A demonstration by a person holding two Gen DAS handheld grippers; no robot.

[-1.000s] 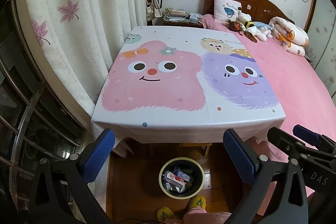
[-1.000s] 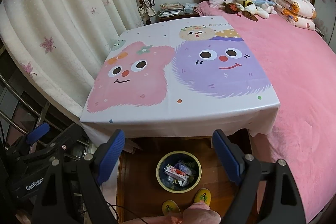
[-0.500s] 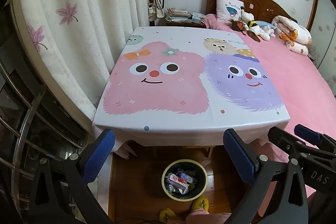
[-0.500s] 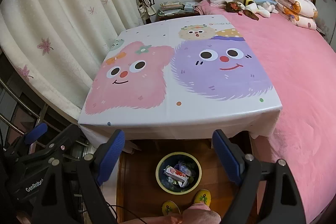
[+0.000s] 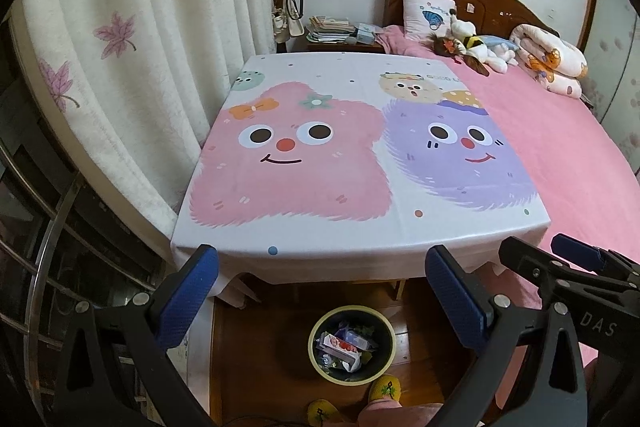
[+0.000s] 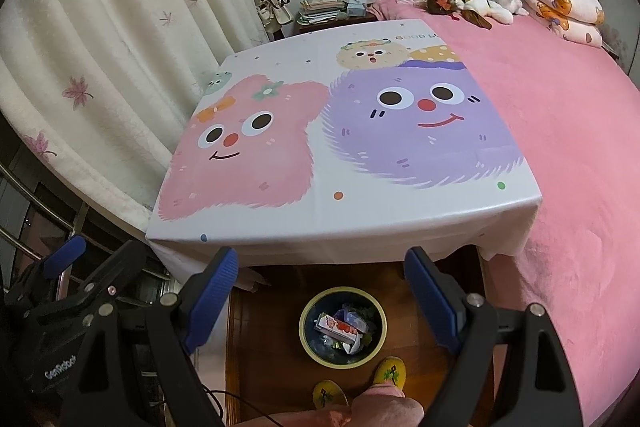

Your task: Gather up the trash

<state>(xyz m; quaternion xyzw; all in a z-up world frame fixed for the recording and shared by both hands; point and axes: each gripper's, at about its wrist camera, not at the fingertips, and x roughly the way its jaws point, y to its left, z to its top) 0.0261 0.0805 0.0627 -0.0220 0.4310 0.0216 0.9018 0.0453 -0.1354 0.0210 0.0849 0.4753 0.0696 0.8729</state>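
Note:
A round dark bin with a yellow rim [image 5: 390, 345] [image 6: 306, 341] stands on the wooden floor below the table's near edge; wrappers and a small carton [image 5: 344, 345] [image 6: 342, 327] lie inside it. My left gripper [image 5: 320, 291] hangs open above the bin with nothing between its blue pads. My right gripper [image 6: 322, 291] is also open and holds nothing, over the same bin. Each gripper shows at the other view's edge. The table under its cartoon cloth [image 5: 360, 163] [image 6: 340, 147] carries no loose items that I can see.
A pink bed [image 5: 560, 147] adjoins the table on the right, with soft toys [image 5: 476, 47] and a rolled quilt at its head. Curtains [image 5: 120, 47] hang on the left above a metal rail. The person's yellow slippers [image 6: 390, 373] stand beside the bin.
Both views have drifted slightly; the table and bin sit a little lower in the frames than a second ago. Both grippers stay open and hold nothing.

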